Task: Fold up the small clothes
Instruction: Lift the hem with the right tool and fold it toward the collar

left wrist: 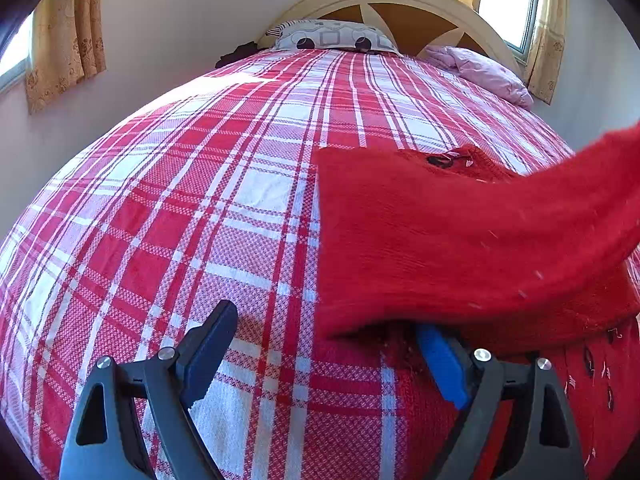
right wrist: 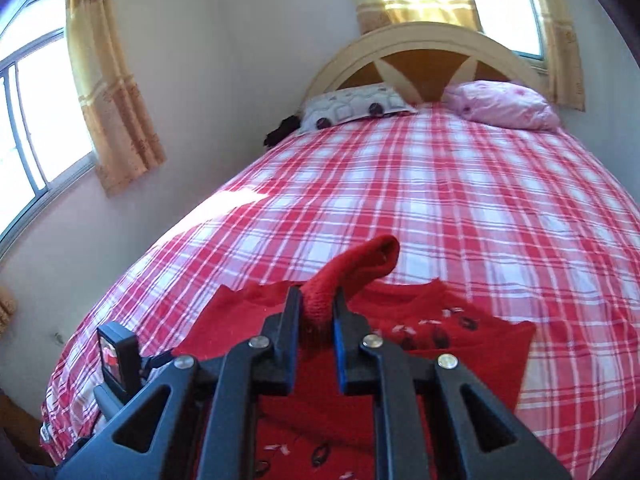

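A small red knit sweater (right wrist: 460, 356) with dark and white stitched marks lies on the plaid bed. My right gripper (right wrist: 318, 300) is shut on its red sleeve (right wrist: 360, 268) and holds it lifted above the body of the sweater. In the left wrist view the lifted sleeve (left wrist: 480, 240) stretches across from the upper right. My left gripper (left wrist: 324, 332) is open low over the bed at the sweater's left edge; its right finger (left wrist: 440, 364) is tucked under the red fabric and its left finger (left wrist: 212, 344) is over bare bedspread.
The bed has a red and white plaid bedspread (left wrist: 180, 200). A patterned pillow (left wrist: 332, 36), a pink pillow (left wrist: 480, 72) and a cream headboard (right wrist: 424, 48) are at the far end. A dark item (right wrist: 280, 130) lies by the wall. Curtained windows flank the bed.
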Demonstrator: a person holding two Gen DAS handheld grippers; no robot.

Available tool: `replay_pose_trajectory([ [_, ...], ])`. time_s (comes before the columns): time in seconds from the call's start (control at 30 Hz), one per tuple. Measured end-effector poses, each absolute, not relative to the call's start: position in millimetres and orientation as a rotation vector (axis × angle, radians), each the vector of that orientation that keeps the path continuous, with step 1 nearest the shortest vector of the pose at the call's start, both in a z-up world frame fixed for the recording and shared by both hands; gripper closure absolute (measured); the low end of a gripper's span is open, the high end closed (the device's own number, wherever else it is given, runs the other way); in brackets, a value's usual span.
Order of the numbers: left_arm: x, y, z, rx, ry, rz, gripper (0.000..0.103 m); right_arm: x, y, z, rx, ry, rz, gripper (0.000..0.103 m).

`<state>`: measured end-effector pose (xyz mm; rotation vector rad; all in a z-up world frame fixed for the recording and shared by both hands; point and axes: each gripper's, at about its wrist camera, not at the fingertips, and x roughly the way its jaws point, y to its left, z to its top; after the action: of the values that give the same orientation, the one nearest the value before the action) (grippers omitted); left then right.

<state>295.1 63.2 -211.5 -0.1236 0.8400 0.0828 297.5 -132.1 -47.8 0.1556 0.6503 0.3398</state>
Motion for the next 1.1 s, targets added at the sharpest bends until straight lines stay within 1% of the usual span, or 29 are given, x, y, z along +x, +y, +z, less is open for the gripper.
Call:
replay_pose_trajectory([
  [0.17,294.9,60.7,-211.7,-0.119,0.845,0.082,0.014,290.8,-185.0,-66.2,0.188,0.692,0.241,0.086],
  [0.5,299.1,60.6,-213.1,-0.108,0.851,0.074,0.014,276.7,-251.2,-155.3,0.261,0.838,0.116,0.086],
  [0.67,300.3,60.6,-213.4,-0.113,0.855,0.063,0.013,271.9,-267.6,-189.6,0.312,0.893,0.093,0.086],
  [0.77,298.8,61.6,-212.7,-0.116,0.868,0.049,0.013,265.6,-266.7,-193.3,0.291,0.894,0.089,0.082],
  [0.83,290.5,61.1,-208.5,-0.097,0.877,0.038,0.013,263.4,-270.6,-190.8,0.304,0.896,0.087,0.078],
  [0.87,284.7,60.7,-206.8,-0.092,0.872,0.041,0.013,261.7,-273.7,-187.6,0.312,0.890,0.081,0.070],
  [0.9,276.2,60.7,-203.0,-0.082,0.863,0.046,0.013,259.8,-277.8,-182.7,0.316,0.878,0.072,0.065],
  [0.97,262.3,59.1,-199.2,-0.034,0.864,0.084,0.013,257.0,-278.2,-175.7,0.295,0.851,0.049,0.064],
  [1.03,245.8,60.6,-189.5,0.009,0.817,0.131,0.013,252.8,-274.6,-165.4,0.254,0.804,0.030,0.064],
  [1.1,240.9,65.0,-179.6,-0.004,0.784,0.150,0.013,250.4,-266.9,-156.7,0.228,0.764,0.040,0.064],
])
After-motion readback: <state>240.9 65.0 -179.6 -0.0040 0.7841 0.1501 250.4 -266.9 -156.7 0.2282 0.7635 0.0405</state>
